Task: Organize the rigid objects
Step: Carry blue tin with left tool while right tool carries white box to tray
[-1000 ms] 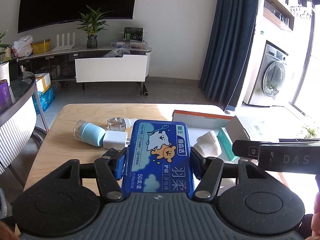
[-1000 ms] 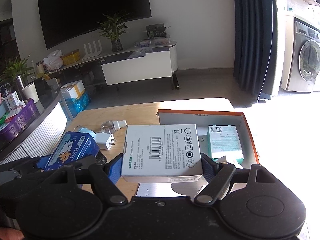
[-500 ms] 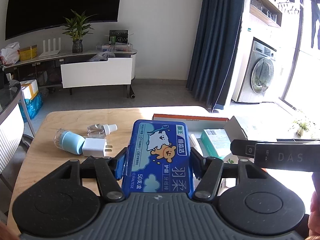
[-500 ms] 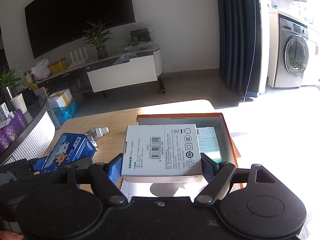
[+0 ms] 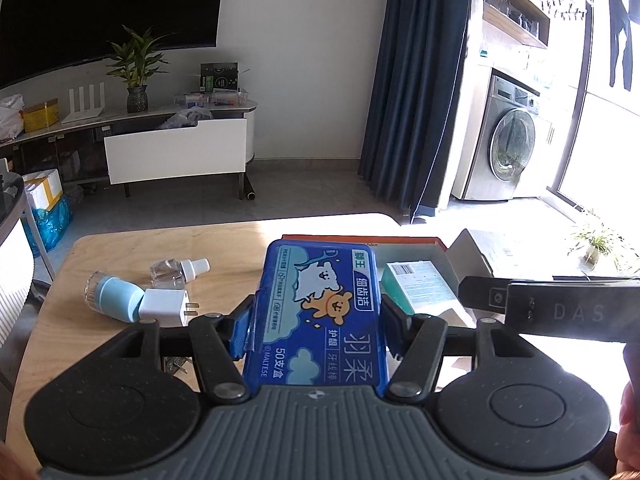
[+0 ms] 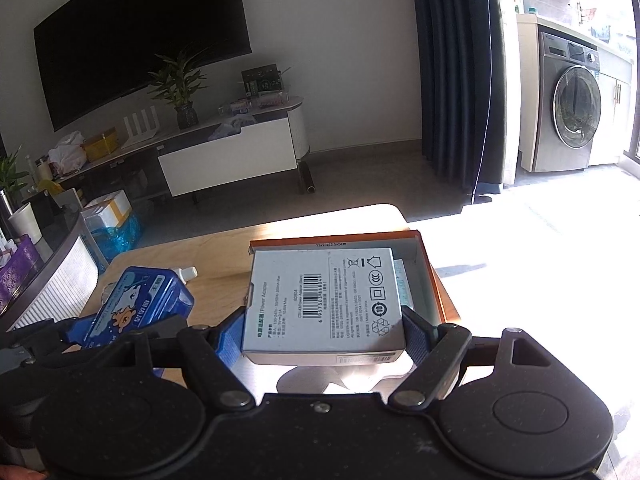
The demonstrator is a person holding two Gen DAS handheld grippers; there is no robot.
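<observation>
charger [image 5: 166, 306] left of tray [image 5: 362, 238], on table [image 5: 132, 246]

The blue case [image 5: 318, 316] hides the tray's [image 5: 360, 237] left half in the left wrist view, and its own near end is lost behind the left gripper's [image 5: 318, 320] body. In the right wrist view the grey box [image 6: 326, 304] covers most of the tray's floor; only a sliver of the green box [image 6: 403, 284] shows past its right edge. The bottle [image 6: 185, 273] is mostly hidden behind the case. Print on both held boxes is too small to read fully.
</observation>
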